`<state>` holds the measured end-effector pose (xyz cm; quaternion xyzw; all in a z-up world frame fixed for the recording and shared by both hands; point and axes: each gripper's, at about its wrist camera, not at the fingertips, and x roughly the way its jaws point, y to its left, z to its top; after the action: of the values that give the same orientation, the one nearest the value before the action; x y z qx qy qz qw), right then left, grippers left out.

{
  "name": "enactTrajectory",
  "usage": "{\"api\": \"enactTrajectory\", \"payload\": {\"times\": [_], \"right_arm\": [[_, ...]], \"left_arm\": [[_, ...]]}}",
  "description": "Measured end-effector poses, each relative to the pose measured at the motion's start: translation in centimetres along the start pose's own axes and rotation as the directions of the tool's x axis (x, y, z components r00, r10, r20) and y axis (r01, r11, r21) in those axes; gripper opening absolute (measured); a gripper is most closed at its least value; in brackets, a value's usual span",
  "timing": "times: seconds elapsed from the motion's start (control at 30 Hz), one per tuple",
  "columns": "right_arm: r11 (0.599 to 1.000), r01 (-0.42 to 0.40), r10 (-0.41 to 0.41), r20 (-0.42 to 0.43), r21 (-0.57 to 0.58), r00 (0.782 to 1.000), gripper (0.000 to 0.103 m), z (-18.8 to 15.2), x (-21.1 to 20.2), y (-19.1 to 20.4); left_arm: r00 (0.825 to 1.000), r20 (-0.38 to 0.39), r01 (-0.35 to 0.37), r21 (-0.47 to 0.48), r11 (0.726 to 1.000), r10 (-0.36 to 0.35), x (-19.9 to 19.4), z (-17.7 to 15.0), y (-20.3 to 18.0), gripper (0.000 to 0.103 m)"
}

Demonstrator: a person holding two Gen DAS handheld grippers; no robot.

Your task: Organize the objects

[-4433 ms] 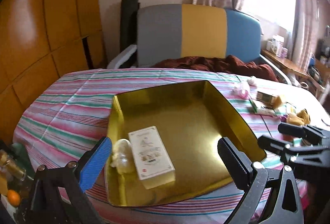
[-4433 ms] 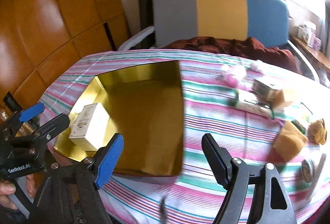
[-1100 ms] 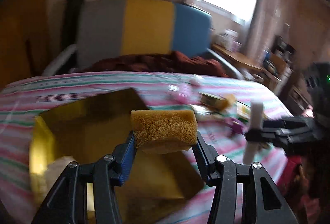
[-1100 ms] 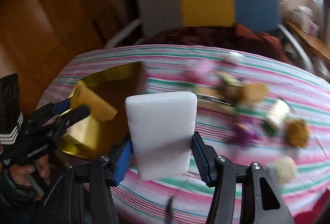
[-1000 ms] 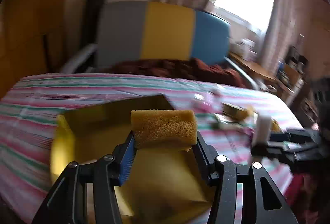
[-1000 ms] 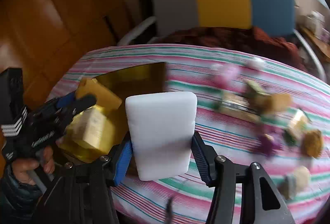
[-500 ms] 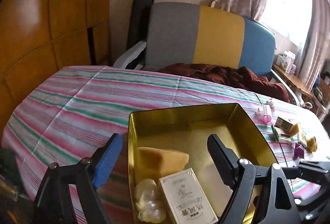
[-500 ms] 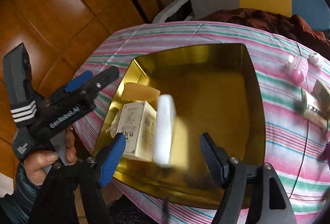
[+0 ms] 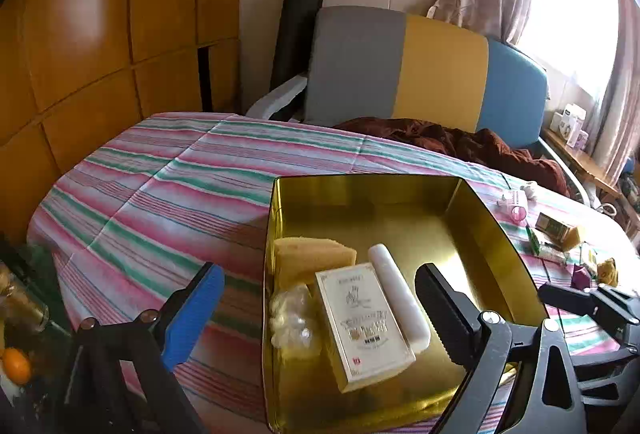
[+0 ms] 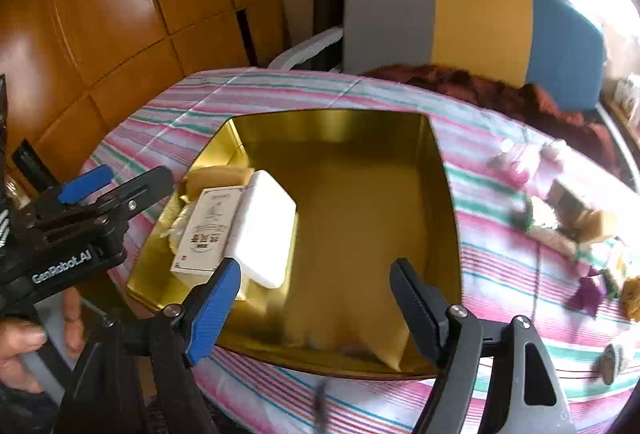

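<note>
A gold tin tray (image 9: 496, 234) (image 10: 448, 170) sits on the striped table. In its near left corner lie a yellow sponge (image 9: 312, 258) (image 10: 216, 174), a white printed box (image 9: 360, 322) (image 10: 212, 230), a white foam block (image 9: 396, 294) (image 10: 268, 226) leaning on the box, and a pale lumpy thing (image 9: 292, 318). My left gripper (image 9: 316, 314) is open and empty, over the tray's near left corner; it also shows at the left in the right wrist view (image 10: 120, 182). My right gripper (image 10: 316, 306) is open and empty above the tray's near edge.
Several small items lie on the cloth right of the tray: a pink bottle (image 9: 516, 204), a small box (image 9: 556, 230), a purple piece (image 10: 588, 292) and a brown toy (image 9: 608, 272). A grey, yellow and blue chair (image 9: 420, 70) stands behind the table. Wood panels (image 9: 80, 34) are at the left.
Both grippers let go: the yellow sponge and the white foam block now lie in the tray. Both grippers have opened and drawn back a little.
</note>
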<state>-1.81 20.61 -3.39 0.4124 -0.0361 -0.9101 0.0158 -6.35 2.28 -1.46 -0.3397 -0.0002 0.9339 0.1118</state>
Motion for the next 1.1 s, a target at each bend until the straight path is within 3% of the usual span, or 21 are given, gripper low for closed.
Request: {"api": "enactTrajectory", "payload": {"times": [0.37, 1.1], "right_arm": [[0.995, 0.078, -0.082, 0.07, 0.056, 0.994, 0.084, -0.6, -1.3, -1.2], [0.985, 0.14, -0.145, 0.04, 0.105, 0.989, 0.084, -1.8, -1.0, -3.8]], "left_arm": [[1.0, 0.012, -0.011, 0.008, 1.0, 0.011, -1.3, -1.2, -1.4, 0.102], [0.999, -0.032, 0.021, 0.058, 0.998, -0.02, -0.9, -2.6, -4.0, 0.102]]}}
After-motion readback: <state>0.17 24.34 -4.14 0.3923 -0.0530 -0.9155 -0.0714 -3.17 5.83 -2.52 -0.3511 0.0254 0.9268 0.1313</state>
